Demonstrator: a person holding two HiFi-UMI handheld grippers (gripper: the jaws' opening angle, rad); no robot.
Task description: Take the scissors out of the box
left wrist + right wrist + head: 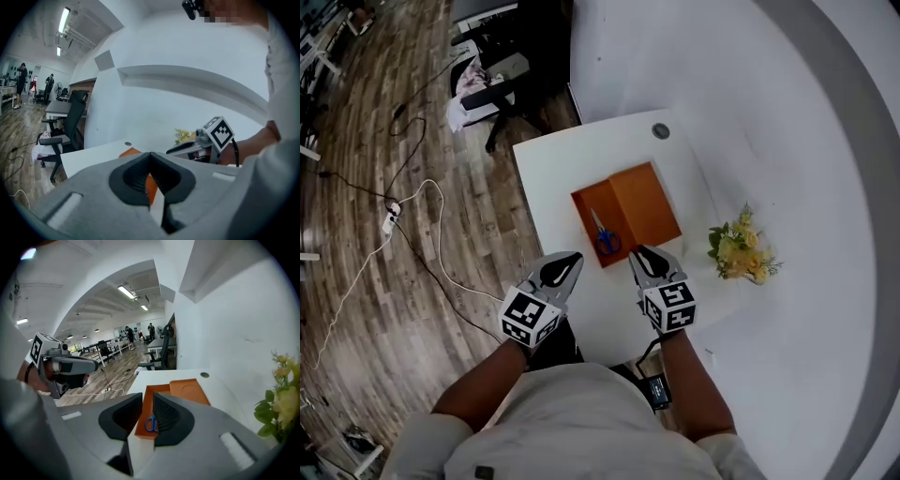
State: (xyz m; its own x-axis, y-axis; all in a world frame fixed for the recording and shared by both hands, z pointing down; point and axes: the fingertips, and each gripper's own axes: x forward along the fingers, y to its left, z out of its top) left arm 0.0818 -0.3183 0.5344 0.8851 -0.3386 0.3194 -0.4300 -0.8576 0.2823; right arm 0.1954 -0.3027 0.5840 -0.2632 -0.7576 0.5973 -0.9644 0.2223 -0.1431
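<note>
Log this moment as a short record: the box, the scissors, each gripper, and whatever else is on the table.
table: white, against a white wall
box: orange, open, its lid lying flat beside it
scissors: blue handles, lying inside the box, untouched
left gripper: jaws shut, empty, on the near side of the box, not touching it
right gripper: jaws apart, nothing between them, aimed at the scissors, short of the box
other: yellow flowers right of the box; round grey grommet near the table's far edge

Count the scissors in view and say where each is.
1. The scissors lie in the left half of the open orange box on the white table; nothing seems to hide more.
</note>
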